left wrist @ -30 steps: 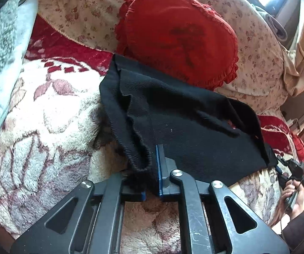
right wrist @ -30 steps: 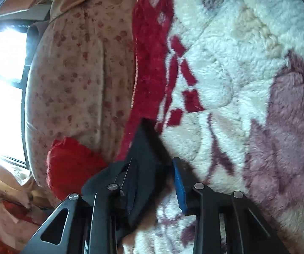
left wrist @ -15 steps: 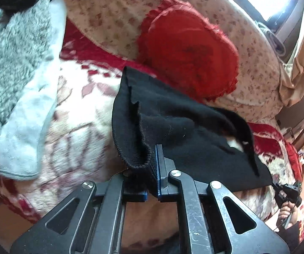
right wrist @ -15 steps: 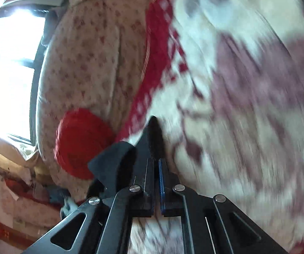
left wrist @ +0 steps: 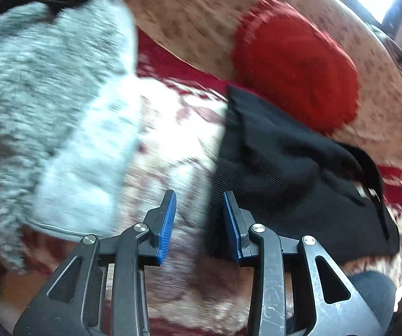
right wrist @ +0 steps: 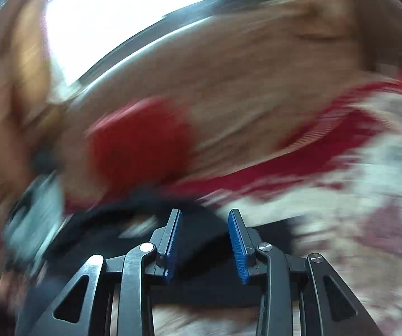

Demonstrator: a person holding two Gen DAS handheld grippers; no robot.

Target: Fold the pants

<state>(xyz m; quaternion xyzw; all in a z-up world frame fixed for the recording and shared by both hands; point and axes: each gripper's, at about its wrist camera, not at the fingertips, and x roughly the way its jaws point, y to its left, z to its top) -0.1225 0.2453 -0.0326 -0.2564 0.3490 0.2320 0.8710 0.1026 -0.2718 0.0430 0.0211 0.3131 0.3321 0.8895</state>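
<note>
The black pants [left wrist: 279, 168] lie folded on a white and maroon fleece blanket [left wrist: 173, 128], their far edge against a red heart-shaped cushion [left wrist: 293, 58]. My left gripper [left wrist: 199, 218] hovers at the pants' near left edge; its jaws are opening, with blanket showing between the blue pads [left wrist: 167, 218] and nothing pinched. In the blurred right wrist view my right gripper [right wrist: 205, 238] hangs above the dark pants [right wrist: 201, 224]; its jaws are opening too, and no cloth is caught between them.
A grey fluffy garment [left wrist: 41, 89] lies at the left of the blanket. A floral sofa back [left wrist: 201, 14] rises behind the cushion, with a bright window [right wrist: 122, 14] beyond. A dark rounded thing [left wrist: 374, 291] sits at the lower right.
Both grippers have let go of the black cloth and their jaws have parted. The left view has swung left. The right gripper has rolled and lifted away from the pants.
</note>
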